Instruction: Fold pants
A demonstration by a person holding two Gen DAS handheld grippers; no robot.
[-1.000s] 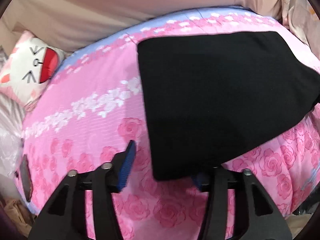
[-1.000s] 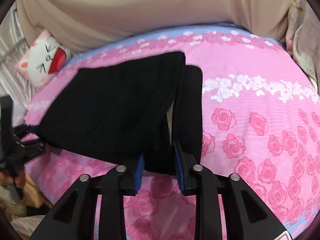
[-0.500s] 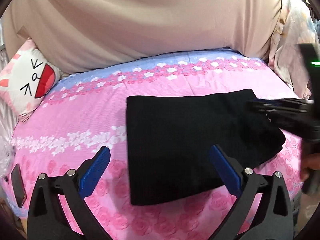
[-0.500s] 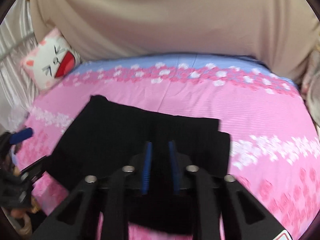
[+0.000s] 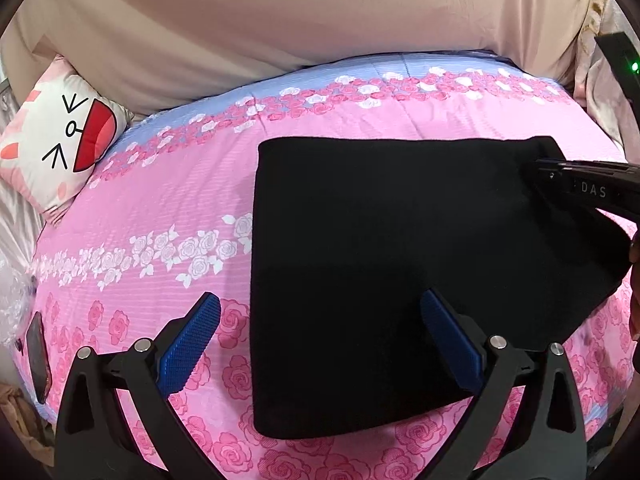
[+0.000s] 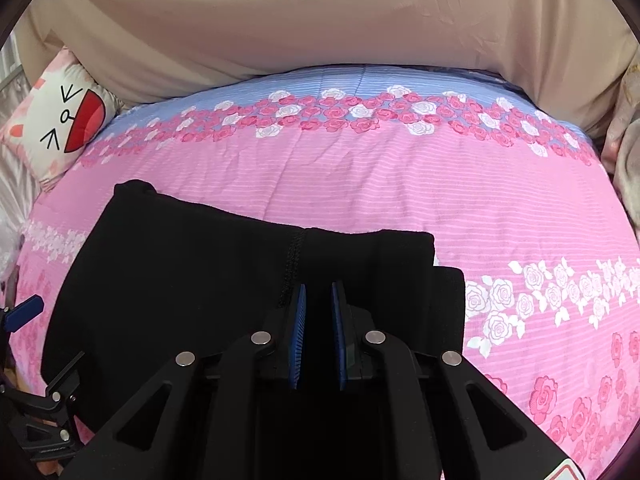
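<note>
The black pants (image 5: 380, 264) lie folded in a rough rectangle on the pink rose bedspread (image 5: 168, 208). My left gripper (image 5: 320, 298) hovers over their near edge, jaws wide open, with its blue pads (image 5: 192, 340) clear of the cloth. In the left wrist view my right gripper (image 5: 536, 168) reaches in from the right onto the pants' far right corner. In its own view the right gripper (image 6: 319, 287) has its jaws closing to a narrow gap, with black fabric (image 6: 200, 280) of the pants bunched between the pads. The left gripper (image 6: 24, 312) shows at the left edge there.
A white cartoon-face pillow (image 5: 60, 140) leans at the bed's far left corner. Beige fabric (image 5: 320, 20) hangs behind the bed. A phone (image 5: 38, 356) lies near the bedspread's left front edge. Patterned cloth (image 6: 628, 152) hangs at the right.
My left jaws opened wide and drew back from the pants' near edge. My right jaws narrowed on black fabric while that gripper moved in over the pants.
</note>
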